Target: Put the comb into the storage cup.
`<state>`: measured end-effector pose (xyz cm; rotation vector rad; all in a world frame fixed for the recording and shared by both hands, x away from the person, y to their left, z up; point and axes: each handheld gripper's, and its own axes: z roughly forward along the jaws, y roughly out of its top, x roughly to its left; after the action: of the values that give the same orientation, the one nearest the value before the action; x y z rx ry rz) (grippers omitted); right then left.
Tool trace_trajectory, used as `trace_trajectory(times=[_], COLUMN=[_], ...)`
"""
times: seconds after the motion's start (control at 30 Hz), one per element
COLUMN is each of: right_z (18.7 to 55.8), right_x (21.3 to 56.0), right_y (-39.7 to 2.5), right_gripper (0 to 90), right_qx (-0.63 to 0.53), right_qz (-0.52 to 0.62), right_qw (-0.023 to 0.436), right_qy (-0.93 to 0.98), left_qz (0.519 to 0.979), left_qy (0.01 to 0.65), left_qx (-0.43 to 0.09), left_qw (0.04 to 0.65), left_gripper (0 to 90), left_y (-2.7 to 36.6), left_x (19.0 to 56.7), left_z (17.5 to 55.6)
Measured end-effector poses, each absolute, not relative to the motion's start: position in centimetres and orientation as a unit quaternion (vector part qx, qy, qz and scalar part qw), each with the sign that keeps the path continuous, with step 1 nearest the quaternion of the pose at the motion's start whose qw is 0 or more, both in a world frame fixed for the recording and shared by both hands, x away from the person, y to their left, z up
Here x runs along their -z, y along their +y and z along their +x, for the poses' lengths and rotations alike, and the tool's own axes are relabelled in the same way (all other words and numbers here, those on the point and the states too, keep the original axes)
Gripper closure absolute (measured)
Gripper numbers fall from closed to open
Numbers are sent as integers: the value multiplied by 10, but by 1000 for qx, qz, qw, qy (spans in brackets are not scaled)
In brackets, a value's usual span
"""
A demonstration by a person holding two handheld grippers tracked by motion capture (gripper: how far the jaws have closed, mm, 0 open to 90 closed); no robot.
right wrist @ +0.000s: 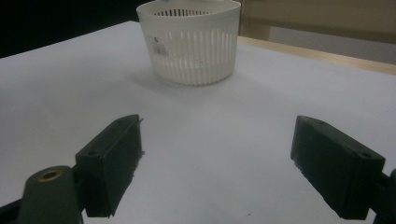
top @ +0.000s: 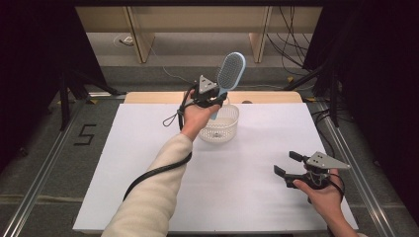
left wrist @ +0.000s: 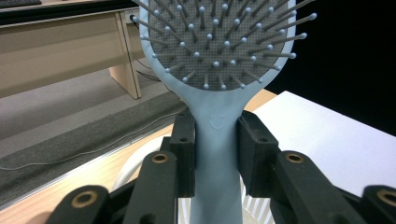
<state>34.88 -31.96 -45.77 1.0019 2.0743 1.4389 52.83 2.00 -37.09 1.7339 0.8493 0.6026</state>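
Left gripper (left wrist: 215, 149) clamps the light-blue hairbrush (top: 228, 79) by its handle, head up and tilted toward 1 o'clock, over the white slotted basket (top: 220, 129) at the table's (top: 148, 148) 12 o'clock side. Small smiley embossed on the handle. Right gripper (top: 287, 163) sits spread wide and empty at 4 o'clock, near the right edge; bare white surface between. Basket label unreadable.
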Motion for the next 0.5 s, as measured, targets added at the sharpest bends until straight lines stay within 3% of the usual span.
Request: trace_trajectory(times=[0.5], right_z=[349], right_x=[458], right_y=[-319], right_gripper=[174], right_qx=[-518], right_qz=[362], right_qw=[209], right_qy=[746], left_qz=[729], left_qy=[349], left_qx=[-253], left_qw=[532], left_gripper=[695], left_y=[20], left_x=[378], left_z=[530])
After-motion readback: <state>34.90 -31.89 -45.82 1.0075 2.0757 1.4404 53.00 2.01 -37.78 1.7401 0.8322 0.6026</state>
